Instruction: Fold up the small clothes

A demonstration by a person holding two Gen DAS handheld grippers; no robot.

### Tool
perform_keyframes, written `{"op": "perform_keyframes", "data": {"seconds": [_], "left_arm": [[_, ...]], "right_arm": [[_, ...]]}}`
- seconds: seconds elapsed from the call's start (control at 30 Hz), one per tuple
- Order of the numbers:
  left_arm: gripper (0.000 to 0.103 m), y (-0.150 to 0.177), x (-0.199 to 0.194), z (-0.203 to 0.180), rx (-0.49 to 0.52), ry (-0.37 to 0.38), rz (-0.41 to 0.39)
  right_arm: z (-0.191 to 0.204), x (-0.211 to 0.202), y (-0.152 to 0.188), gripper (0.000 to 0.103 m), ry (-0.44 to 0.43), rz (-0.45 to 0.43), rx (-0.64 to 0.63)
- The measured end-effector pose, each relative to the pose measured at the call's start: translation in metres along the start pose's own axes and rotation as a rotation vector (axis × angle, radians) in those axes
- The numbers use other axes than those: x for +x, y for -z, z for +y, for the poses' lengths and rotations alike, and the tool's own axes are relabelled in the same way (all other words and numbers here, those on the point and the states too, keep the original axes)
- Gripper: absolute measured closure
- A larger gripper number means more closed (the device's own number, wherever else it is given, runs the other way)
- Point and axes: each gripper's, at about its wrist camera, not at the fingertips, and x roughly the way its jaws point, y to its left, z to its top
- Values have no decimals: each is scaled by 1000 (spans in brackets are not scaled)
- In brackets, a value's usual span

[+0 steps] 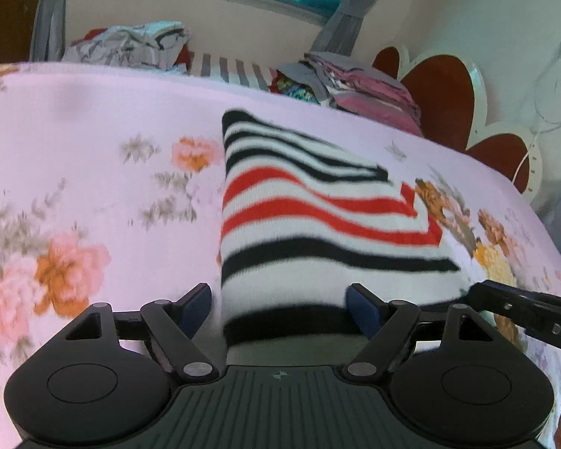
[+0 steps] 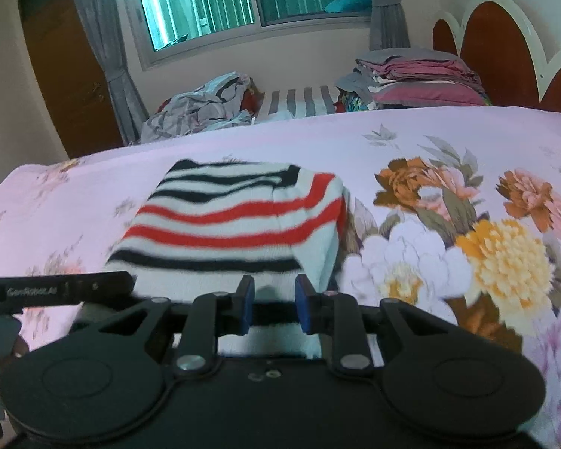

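Note:
A small knitted garment [image 1: 318, 217] with white, black and red stripes lies folded on the floral bed sheet [image 1: 93, 131]. My left gripper [image 1: 280, 308] stands open and wide over its near edge; the left pad is clear of the cloth. In the right wrist view the same garment [image 2: 235, 220] lies ahead, with its near right corner under my right gripper [image 2: 273, 308]. Those jaws stand narrow with a small gap. A black stripe runs flat behind both pads, and the cloth is not bunched between them. Each gripper's finger shows at the edge of the other's view.
The sheet [image 2: 430, 142] spreads wide on both sides of the garment. At the bed's far edge lie a crumpled pile of clothes [image 2: 205, 104] and a stack of folded pink and grey cloth [image 2: 419, 75]. A brown headboard [image 2: 501, 56] rises on the right.

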Motion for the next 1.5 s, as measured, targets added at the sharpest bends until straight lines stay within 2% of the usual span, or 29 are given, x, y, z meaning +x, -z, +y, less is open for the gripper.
{"op": "perform_keyframes", "data": {"seconds": [0.1, 0.23, 0.3, 0.47, 0.63, 0.83, 0.9, 1.13, 1.23, 1.43, 1.5], "left_arm": [[21, 5, 2, 2, -6, -2, -2], [20, 3, 3, 2, -3, -7, 4], [20, 4, 3, 2, 0, -10, 4], [18, 3, 5, 1, -4, -16, 7], [16, 1, 6, 4, -15, -17, 16], [16, -7, 5, 4, -42, 4, 35], [16, -12, 7, 3, -50, 21, 38], [15, -29, 26, 5, -91, 57, 74], [15, -31, 39, 11, -130, 86, 98], [15, -30, 55, 16, -144, 142, 121], [15, -32, 59, 16, -141, 153, 125]], "right_arm": [[-2, -6, 11, 78, 33, 6, -3], [-7, -19, 20, 78, 25, 2, 34], [-11, -11, 27, 79, 30, 51, 47], [-26, -2, 38, 80, -20, 110, 184], [-32, -2, 39, 76, -51, 139, 204], [-48, -2, 15, 64, -81, 117, 264], [-55, 3, 7, 47, -95, 115, 298], [-69, 36, -16, 31, -159, 130, 356], [-73, 56, -19, 30, -168, 158, 374], [-77, 85, -15, 31, -259, 182, 398], [-74, 91, -16, 37, -276, 174, 364]]}}
